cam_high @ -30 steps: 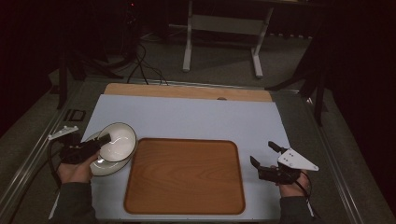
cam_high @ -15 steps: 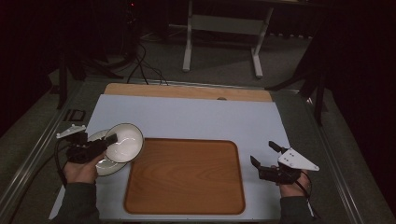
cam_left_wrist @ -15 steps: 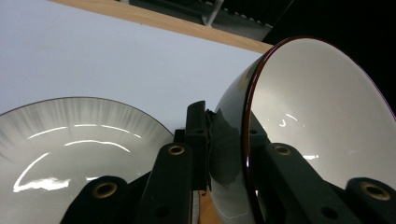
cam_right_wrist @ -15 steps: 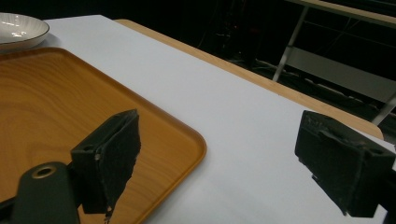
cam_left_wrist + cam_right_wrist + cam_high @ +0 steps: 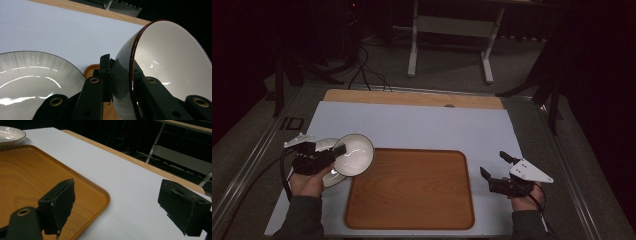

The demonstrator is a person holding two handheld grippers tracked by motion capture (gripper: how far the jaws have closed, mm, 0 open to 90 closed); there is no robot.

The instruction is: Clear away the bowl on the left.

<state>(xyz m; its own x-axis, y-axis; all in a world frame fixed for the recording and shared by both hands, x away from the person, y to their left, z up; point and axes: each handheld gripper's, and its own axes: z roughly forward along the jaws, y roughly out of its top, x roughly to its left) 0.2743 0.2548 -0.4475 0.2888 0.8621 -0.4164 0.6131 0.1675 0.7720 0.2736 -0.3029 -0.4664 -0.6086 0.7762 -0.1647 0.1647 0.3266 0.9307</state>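
Bowl (image 5: 354,154) clamped by rim in left tongs (image 5: 338,149), lifted off plate (image 5: 32,75) | tray (image 5: 412,190) bare; placement judged outstanding | right tongs (image 5: 493,167) apart, idle

Bare tray (image 5: 412,190); plate (image 5: 328,176) just beside left edge.
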